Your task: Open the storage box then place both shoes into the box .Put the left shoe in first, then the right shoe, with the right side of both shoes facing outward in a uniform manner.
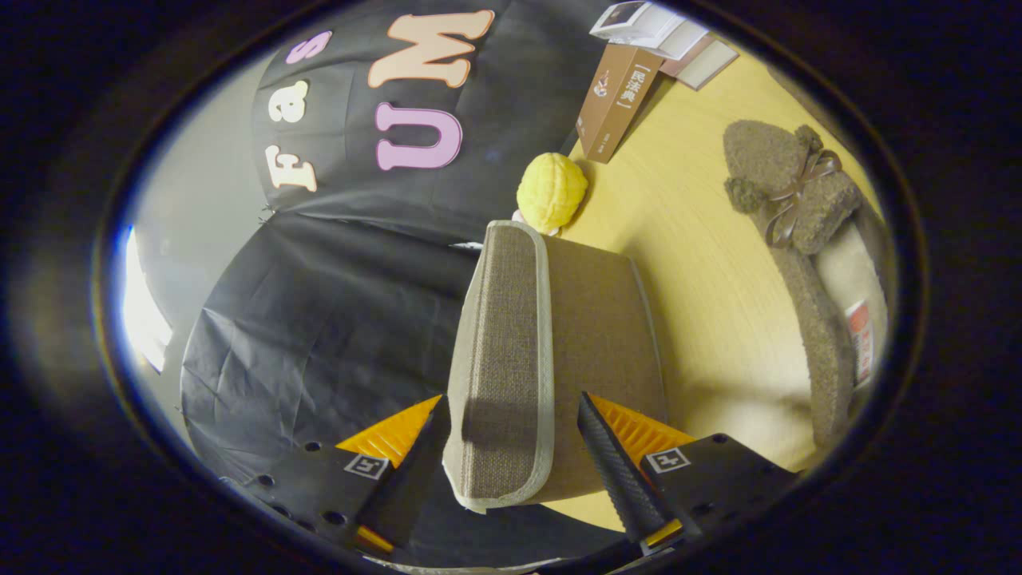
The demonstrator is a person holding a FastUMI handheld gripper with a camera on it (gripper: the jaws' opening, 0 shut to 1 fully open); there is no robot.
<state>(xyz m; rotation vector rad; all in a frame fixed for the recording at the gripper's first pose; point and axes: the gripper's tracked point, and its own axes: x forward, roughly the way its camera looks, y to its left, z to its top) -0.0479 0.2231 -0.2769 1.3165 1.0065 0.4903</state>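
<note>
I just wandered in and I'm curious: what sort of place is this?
Probably a small staged booth for household chores, not a real home: black cloth walls, a wooden table with a slipper, and a fabric box between the claw's open fingers.

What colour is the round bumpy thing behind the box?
Yellow bumpy ball, beyond the fingers in the gripper view.
</note>
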